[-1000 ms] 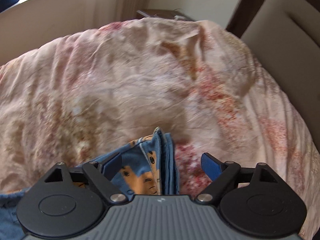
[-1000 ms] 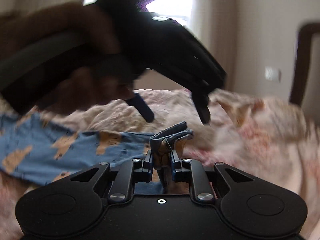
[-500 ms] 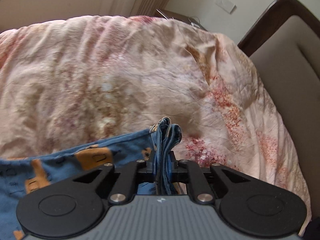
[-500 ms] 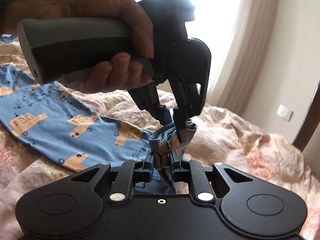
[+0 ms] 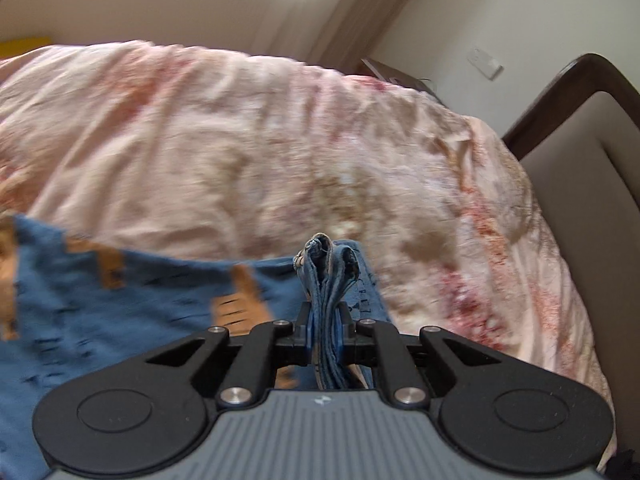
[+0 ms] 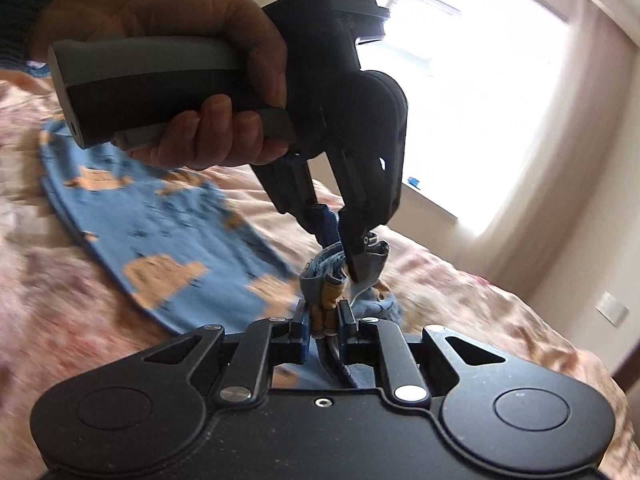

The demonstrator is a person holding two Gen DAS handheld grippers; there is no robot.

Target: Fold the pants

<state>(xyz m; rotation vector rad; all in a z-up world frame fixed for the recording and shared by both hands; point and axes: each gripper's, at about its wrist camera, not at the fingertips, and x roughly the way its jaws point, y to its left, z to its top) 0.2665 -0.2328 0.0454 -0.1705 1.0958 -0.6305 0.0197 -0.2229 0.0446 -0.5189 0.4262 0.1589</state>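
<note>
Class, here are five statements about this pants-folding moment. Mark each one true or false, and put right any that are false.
1. The right gripper is shut on a bunched edge of the blue pants. True.
2. The left gripper is open, with nothing between its fingers. False: it is shut on folded layers of the pants.
3. The pants are plain blue. False: they carry orange shapes.
4. The pants lie on a pink floral bedspread. True.
5. In the right wrist view, a bare hand holds the other gripper's handle. True.
</note>
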